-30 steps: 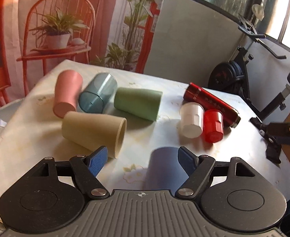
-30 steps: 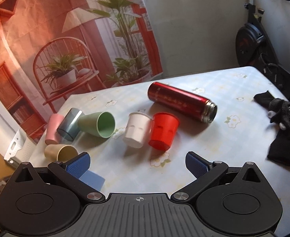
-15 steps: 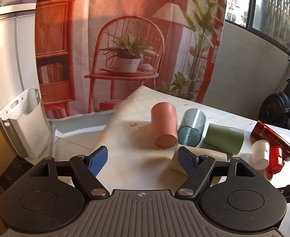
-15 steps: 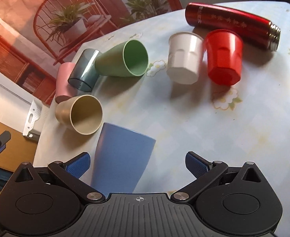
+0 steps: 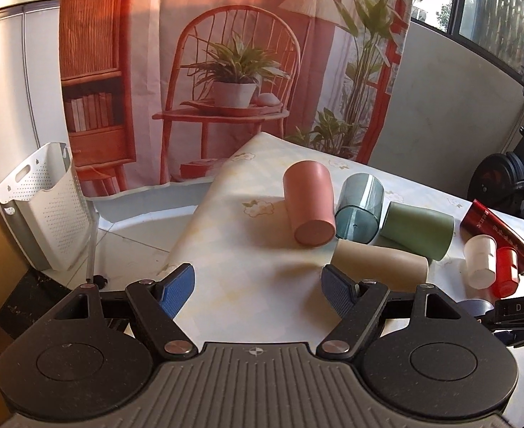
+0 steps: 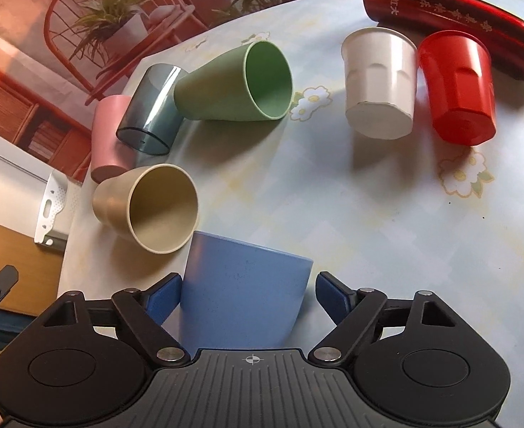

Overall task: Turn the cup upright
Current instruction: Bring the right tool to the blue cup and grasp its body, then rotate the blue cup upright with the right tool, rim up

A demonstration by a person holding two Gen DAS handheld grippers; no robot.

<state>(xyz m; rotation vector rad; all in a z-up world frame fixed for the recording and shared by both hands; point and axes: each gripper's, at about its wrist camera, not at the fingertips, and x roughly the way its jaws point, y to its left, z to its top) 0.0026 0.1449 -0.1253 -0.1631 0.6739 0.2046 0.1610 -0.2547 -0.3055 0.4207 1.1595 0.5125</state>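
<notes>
A blue cup (image 6: 240, 292) stands mouth down on the table, between the fingers of my right gripper (image 6: 247, 296). The left pad (image 6: 162, 297) is close to its side; a small gap shows at the right pad (image 6: 329, 297). The jaws are open around it. My left gripper (image 5: 258, 289) is open and empty above the table's left corner. Only the blue cup's edge (image 5: 477, 308) shows in the left wrist view.
Beige (image 6: 151, 207), green (image 6: 237, 83), smoky clear (image 6: 151, 110) and pink (image 6: 108, 139) cups lie on their sides at left. White (image 6: 379, 82) and red (image 6: 458, 89) cups sit mouth down beside a red flask (image 6: 451, 14). A white basket (image 5: 44, 210) stands on the floor.
My right gripper moved down and forward over the blue cup, which now sits between its fingers, and the jaws have narrowed. My left gripper swung left, off toward the table corner.
</notes>
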